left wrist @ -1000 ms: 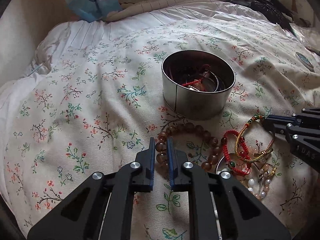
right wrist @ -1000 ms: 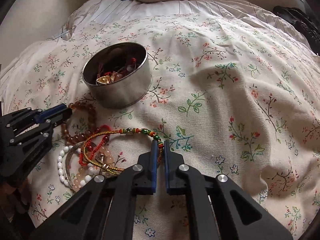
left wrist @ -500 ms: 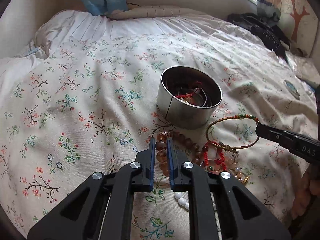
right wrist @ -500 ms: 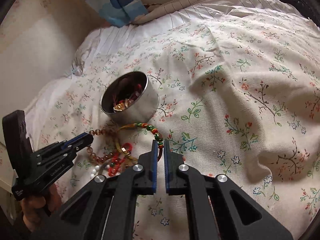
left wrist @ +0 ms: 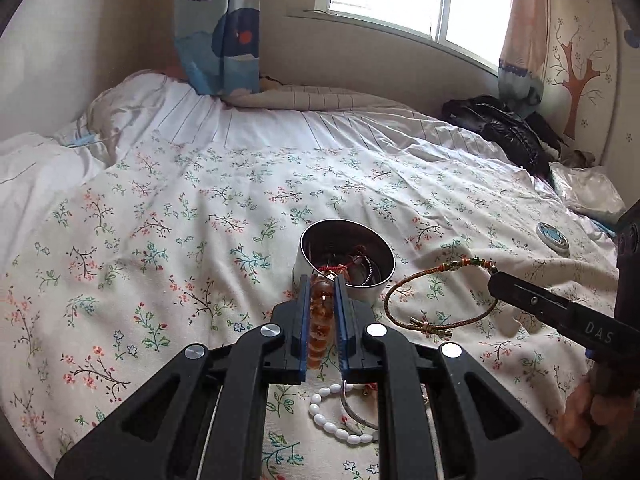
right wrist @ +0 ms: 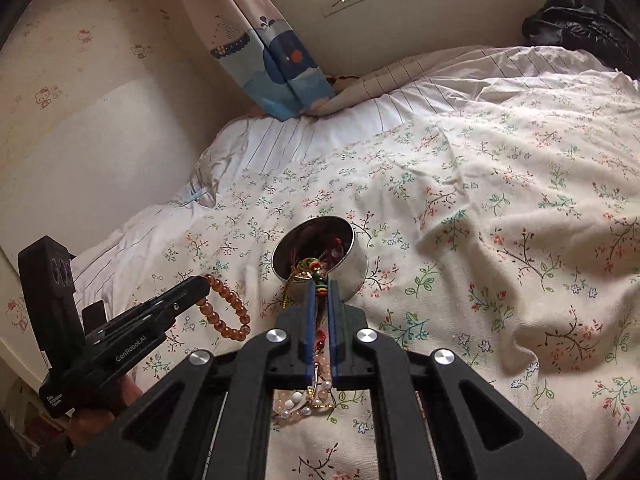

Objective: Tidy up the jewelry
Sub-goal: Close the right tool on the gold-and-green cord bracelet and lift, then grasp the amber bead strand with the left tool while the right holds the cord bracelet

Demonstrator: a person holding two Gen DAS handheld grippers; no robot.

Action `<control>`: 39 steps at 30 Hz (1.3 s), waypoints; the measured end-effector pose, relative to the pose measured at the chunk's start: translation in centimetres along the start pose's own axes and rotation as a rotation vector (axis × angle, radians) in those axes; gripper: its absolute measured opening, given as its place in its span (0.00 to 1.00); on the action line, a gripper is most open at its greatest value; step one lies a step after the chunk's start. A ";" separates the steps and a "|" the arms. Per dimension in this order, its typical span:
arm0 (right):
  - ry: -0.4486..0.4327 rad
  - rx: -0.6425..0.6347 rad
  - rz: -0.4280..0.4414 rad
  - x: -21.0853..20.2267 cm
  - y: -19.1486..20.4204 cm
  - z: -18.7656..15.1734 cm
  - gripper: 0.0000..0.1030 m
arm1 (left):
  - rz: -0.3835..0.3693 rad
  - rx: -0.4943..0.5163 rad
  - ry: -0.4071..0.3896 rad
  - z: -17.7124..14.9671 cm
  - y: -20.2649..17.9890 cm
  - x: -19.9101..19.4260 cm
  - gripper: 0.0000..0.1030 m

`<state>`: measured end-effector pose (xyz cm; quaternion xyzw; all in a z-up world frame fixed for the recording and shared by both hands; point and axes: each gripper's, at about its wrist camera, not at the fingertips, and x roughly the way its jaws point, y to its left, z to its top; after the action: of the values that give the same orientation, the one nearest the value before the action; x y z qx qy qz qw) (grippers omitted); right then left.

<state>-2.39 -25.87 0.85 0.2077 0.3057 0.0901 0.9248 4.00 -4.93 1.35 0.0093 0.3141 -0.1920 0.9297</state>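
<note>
My left gripper (left wrist: 322,284) is shut on an amber bead bracelet (left wrist: 320,320) and holds it lifted above the bed; the bracelet hangs from it in the right wrist view (right wrist: 228,312). My right gripper (right wrist: 320,284) is shut on a gold cord bracelet with green and red beads (right wrist: 314,268); its loop hangs in the air in the left wrist view (left wrist: 432,300). A round metal tin (left wrist: 346,258) with jewelry inside stands on the floral bedspread just beyond both grippers, also seen in the right wrist view (right wrist: 320,252). A white bead bracelet (left wrist: 336,424) and a silver bangle (left wrist: 356,416) lie below.
A floral bedspread (left wrist: 200,220) covers the bed. A small round lid (left wrist: 553,237) lies at the right. A black jacket (left wrist: 504,132) sits at the far right corner. A curtain (left wrist: 216,28) hangs at the back, under a window.
Both grippers have risen well above the bed, each lifting its bracelet off the pile. The tin now looks smaller and farther away.
</note>
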 end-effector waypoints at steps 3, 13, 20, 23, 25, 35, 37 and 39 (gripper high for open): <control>-0.007 -0.021 -0.013 -0.1 0.3 0.0 0.06 | 0.014 0.020 -0.009 0.0 -0.4 -0.1 0.10; -0.025 -0.086 -0.048 0.1 1.1 0.0 0.06 | 0.046 0.068 -0.041 0.1 -1.0 -0.6 0.10; -0.039 -0.098 -0.062 -0.1 1.2 0.1 0.06 | 0.050 0.069 -0.060 0.2 -1.0 -0.9 0.10; -0.045 -0.099 -0.065 -0.2 1.2 0.2 0.06 | 0.050 0.065 -0.068 0.3 -1.0 -1.0 0.10; -0.046 -0.099 -0.066 -0.2 1.2 0.3 0.06 | 0.051 0.062 -0.072 0.3 -0.9 -1.0 0.10; -0.060 -0.110 -0.066 -0.2 1.4 0.6 0.06 | 0.048 0.055 -0.094 0.7 -0.8 -1.2 0.10; -0.067 -0.112 -0.066 -0.1 1.4 0.7 0.06 | 0.049 0.052 -0.099 0.7 -0.8 -1.3 0.10; -0.073 -0.112 -0.064 -0.1 1.5 0.9 0.06 | 0.049 0.048 -0.104 0.8 -0.8 -1.3 0.10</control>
<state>-1.98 -24.84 2.17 0.1487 0.2728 0.0698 0.9479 3.21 -5.30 2.84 0.0292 0.2603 -0.1769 0.9487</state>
